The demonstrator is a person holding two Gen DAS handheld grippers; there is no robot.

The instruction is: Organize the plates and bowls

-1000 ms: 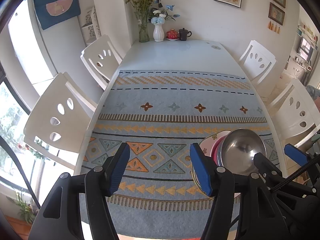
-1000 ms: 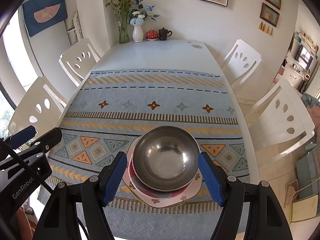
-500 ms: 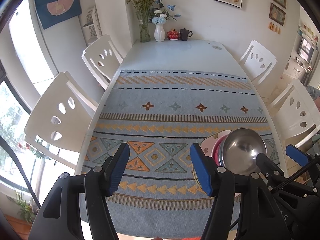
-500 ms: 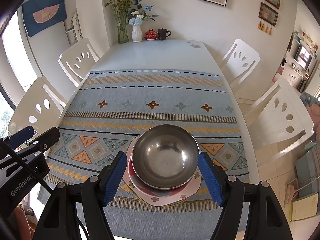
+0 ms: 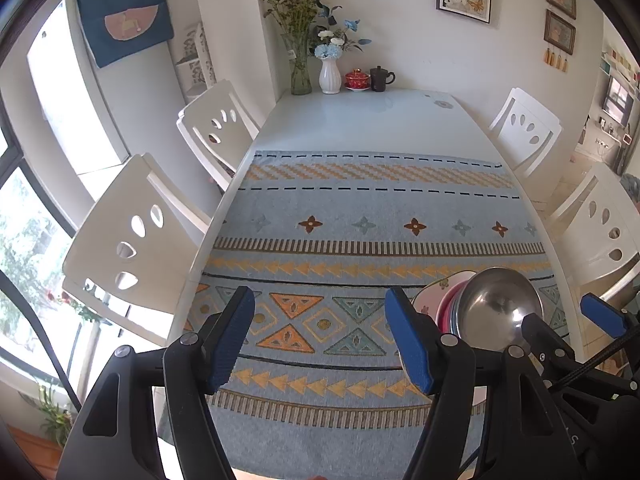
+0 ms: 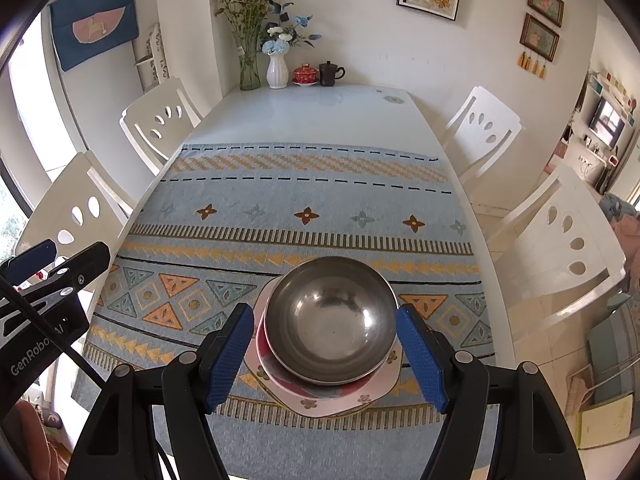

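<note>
A steel bowl (image 6: 331, 318) sits on a red dish (image 6: 280, 376), which rests on a pink flowered plate (image 6: 320, 404), stacked near the front of the patterned cloth. My right gripper (image 6: 326, 356) is open, its blue pads on either side of the stack, apart from it. In the left wrist view the steel bowl (image 5: 498, 308) and pink plate (image 5: 430, 296) lie to the right. My left gripper (image 5: 320, 340) is open and empty over the cloth, left of the stack.
The white table (image 6: 304, 116) carries a patterned cloth (image 6: 304, 192). At its far end stand a glass vase (image 6: 249, 68), a white vase (image 6: 277, 70), a red lidded cup (image 6: 305, 74) and a dark mug (image 6: 329, 73). White chairs (image 6: 160, 120) line both sides.
Both grippers have drifted very slightly; the stack of dishes has not moved.
</note>
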